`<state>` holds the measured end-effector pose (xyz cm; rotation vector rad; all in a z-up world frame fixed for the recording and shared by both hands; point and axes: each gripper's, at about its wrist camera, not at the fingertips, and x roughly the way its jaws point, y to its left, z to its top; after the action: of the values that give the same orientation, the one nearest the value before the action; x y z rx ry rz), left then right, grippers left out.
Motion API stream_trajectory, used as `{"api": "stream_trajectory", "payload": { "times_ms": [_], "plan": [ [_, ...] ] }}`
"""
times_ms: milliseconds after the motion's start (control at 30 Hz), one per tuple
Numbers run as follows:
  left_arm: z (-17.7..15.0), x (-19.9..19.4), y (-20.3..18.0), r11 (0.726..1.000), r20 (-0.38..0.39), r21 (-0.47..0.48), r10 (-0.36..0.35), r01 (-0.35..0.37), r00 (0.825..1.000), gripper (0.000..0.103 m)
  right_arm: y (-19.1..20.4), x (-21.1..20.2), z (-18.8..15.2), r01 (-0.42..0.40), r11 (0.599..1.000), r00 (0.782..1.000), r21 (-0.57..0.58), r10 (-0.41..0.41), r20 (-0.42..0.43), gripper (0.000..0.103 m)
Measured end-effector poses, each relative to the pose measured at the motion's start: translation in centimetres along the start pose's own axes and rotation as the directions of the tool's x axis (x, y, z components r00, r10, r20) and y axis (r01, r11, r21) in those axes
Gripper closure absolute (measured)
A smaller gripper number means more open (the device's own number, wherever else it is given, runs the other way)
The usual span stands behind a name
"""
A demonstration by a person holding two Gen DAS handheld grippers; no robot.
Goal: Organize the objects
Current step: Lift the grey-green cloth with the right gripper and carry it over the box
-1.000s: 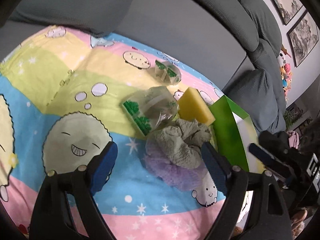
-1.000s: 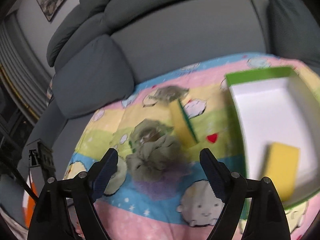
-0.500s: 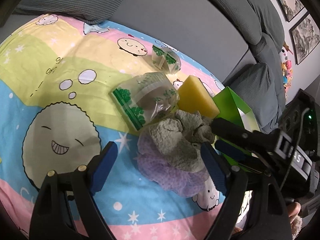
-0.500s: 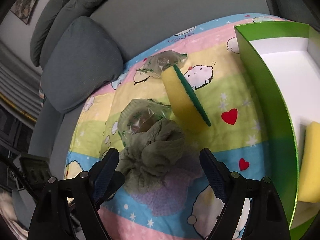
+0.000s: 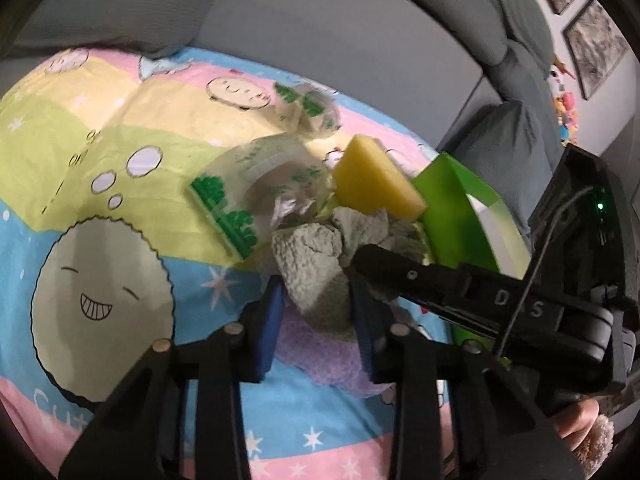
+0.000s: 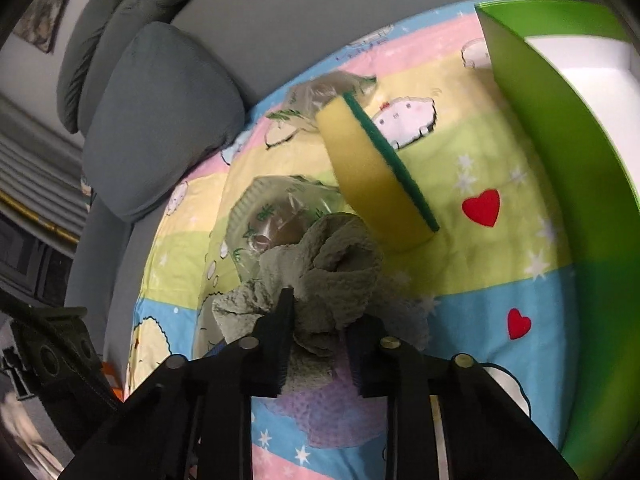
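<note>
Both tools, left (image 5: 316,304) and right (image 6: 320,332), clamp one grey-green cloth (image 6: 332,272); one sponge (image 6: 372,184), two plastic bags (image 5: 256,184) lie beyond.

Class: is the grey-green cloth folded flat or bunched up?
Bunched up: the grey-green terry cloth sits in crumpled folds, pinched between both hand-held grippers' fingers.

Centre of the frame: my left claw (image 5: 316,312) pinches the grey-green cloth (image 5: 316,260), which lies on a purple mesh cloth (image 5: 320,352). From the right, my right claw (image 5: 372,264) reaches the same cloth. Above: yellow sponge (image 5: 376,180), plastic bags (image 5: 256,184), green box (image 5: 456,216) at right, all on the cartoon blanket (image 5: 100,184).
</note>
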<state>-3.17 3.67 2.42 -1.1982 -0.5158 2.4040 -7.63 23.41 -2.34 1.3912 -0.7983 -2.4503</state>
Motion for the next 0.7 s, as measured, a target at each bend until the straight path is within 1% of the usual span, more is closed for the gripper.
{"api": "stream_trajectory", "payload": {
  "times_ms": [133, 400, 700],
  "plan": [
    [0.1, -0.7, -0.9, 1.0, 0.016, 0.025, -0.007, 0.007, 1.0, 0.074, 0.3, -1.5, -0.3, -0.03, 1.0, 0.999, -0.003, 0.03, 0.032, 0.084],
    [0.6, -2.8, -3.3, 0.996, 0.064, 0.07, -0.062, 0.057, 0.996, 0.074, 1.2, -5.5, -0.9, -0.062, 0.998, 0.991, -0.028, 0.065, 0.114, 0.084],
    [0.9, -4.6, -6.7, 0.985, 0.094, 0.137, -0.12, 0.107, 0.988, 0.074, 1.6, -10.4, -1.5, -0.055, 0.997, 0.977, -0.061, 0.067, 0.204, 0.084]
  ]
}}
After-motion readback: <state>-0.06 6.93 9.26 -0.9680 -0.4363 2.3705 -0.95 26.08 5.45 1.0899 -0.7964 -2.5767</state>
